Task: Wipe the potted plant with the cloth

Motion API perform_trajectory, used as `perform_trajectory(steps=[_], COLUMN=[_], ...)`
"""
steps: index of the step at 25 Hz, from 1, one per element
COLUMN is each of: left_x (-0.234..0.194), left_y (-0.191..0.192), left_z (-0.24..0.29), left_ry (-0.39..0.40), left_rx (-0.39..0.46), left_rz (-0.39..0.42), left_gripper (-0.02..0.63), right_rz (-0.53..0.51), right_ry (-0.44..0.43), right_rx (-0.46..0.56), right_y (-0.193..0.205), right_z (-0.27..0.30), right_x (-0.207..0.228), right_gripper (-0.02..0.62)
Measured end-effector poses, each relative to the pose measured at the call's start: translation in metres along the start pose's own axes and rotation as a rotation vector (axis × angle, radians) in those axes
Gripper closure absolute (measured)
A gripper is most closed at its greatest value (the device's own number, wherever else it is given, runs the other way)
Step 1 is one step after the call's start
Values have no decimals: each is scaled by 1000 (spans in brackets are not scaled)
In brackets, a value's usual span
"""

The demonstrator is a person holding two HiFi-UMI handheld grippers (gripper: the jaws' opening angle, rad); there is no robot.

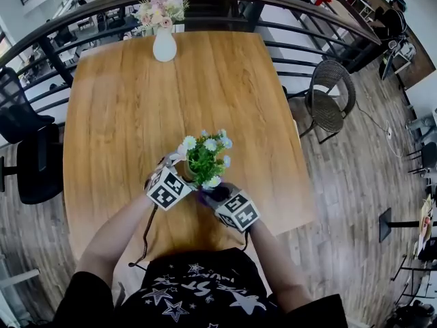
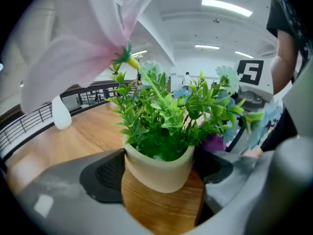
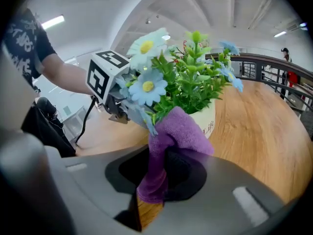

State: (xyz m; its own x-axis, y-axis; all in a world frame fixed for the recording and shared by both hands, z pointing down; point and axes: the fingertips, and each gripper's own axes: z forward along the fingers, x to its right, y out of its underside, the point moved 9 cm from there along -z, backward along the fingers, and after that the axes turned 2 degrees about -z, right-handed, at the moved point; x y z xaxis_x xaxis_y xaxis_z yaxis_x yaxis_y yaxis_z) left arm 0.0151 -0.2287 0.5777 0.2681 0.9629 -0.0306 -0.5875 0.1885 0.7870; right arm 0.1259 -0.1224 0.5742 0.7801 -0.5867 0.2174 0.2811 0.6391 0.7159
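Note:
A small potted plant with green leaves and pale blue and white flowers stands in a cream pot near the table's front edge. My left gripper holds the pot from the left, one jaw against each side of it; its marker cube sits beside the plant. My right gripper is shut on a purple cloth. The cloth's bunched top presses against the lower leaves and the pot's rim on the plant's near right side. In the head view the right gripper sits just below the plant.
The wooden table stretches away from me. A white vase of pink flowers stands at its far edge. A dark railing curves behind it. A black chair is at the left and a wicker chair at the right.

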Motion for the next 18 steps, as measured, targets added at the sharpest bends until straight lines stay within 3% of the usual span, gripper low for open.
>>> perform_trajectory(steps=[6, 18], left_x=[4, 7], left_y=[1, 6], left_z=[4, -14], left_ry=[-73, -90], left_rx=[24, 20], left_rz=[-61, -150], left_gripper=[143, 143], right_rz=[33, 18], right_ry=[19, 69], right_rx=[2, -3], right_y=[5, 2], right_z=[-1, -8], right_x=[6, 1], right_gripper=[512, 512])
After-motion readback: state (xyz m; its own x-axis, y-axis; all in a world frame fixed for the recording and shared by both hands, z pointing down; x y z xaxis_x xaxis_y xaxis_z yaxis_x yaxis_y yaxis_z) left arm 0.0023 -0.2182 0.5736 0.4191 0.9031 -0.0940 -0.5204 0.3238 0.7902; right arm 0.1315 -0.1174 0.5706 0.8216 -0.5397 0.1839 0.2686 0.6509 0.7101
